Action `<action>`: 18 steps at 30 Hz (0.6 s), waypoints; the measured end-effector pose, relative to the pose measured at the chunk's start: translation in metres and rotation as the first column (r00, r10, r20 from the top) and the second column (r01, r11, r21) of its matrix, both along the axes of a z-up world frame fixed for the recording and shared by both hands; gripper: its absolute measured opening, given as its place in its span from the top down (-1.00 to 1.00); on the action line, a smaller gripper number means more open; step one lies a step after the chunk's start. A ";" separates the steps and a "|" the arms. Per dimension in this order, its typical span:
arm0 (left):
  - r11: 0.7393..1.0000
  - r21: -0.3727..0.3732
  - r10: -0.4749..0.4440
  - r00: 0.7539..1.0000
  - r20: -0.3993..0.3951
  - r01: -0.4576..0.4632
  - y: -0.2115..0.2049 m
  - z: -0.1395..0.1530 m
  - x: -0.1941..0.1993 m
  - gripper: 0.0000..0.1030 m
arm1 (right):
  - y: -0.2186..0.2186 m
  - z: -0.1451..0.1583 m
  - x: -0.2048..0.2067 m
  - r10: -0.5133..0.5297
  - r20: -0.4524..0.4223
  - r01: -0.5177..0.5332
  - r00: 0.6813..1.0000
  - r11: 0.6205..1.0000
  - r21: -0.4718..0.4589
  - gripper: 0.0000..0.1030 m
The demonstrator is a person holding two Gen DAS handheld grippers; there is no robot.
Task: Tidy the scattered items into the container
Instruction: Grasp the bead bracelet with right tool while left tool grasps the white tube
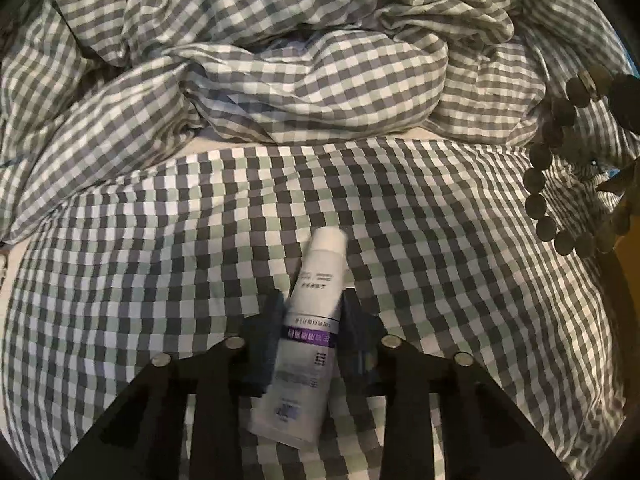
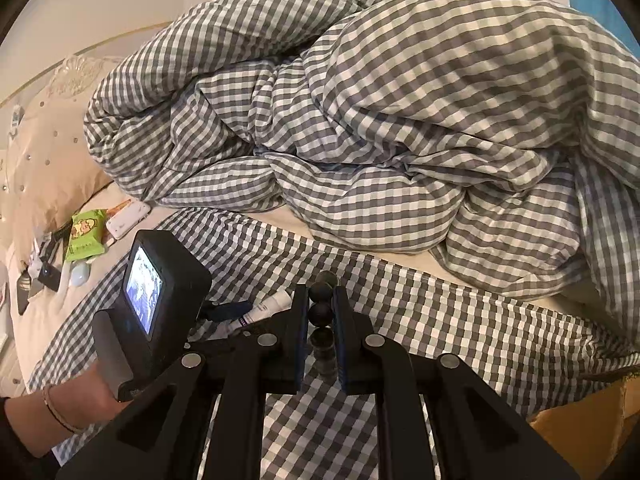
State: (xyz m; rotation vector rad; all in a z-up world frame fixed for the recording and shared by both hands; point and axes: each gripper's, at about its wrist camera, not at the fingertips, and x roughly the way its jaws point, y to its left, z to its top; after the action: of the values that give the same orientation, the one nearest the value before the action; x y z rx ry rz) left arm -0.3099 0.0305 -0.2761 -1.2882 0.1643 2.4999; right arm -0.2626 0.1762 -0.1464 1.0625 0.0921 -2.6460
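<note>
A white tube with a purple band (image 1: 306, 332) lies on the checked bed cover between the fingers of my left gripper (image 1: 310, 320); the jaws stand close on both sides of it. It also shows in the right wrist view (image 2: 264, 310), beside the left gripper's camera body (image 2: 160, 304). My right gripper (image 2: 322, 312) is shut on a dark bead bracelet (image 2: 323, 314), held above the cover. The bracelet hangs in the air at the right edge of the left wrist view (image 1: 560, 160). A cardboard box edge (image 2: 580, 420) shows at the lower right.
A crumpled checked duvet (image 2: 400, 120) fills the back of the bed. At the left lie a green snack packet (image 2: 86, 234), a white phone-like case (image 2: 128, 218), and several small dark items (image 2: 44, 276) near a beige pillow (image 2: 48, 168).
</note>
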 end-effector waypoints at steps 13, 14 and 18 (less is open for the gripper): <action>0.976 -0.005 0.217 0.973 -0.081 -0.219 -0.005 0.053 0.046 0.52 | 0.007 0.028 0.034 -0.010 -0.040 0.009 0.999 1.000 -0.015 0.79; 0.973 0.006 0.232 0.969 -0.087 -0.232 -0.006 0.061 0.052 0.52 | 0.008 0.032 0.038 -0.010 -0.045 0.010 0.999 1.000 -0.017 0.79; 0.967 0.052 0.256 0.958 -0.127 -0.251 -0.004 0.099 0.080 0.52 | 0.013 0.053 0.064 -0.015 -0.080 0.013 0.997 1.000 -0.025 0.79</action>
State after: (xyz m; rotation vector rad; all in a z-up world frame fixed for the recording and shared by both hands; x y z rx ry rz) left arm -0.2299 0.0268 -0.1775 -1.1953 -0.0167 2.7929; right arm -0.1987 0.1891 -0.0935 0.9532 0.0682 -2.6955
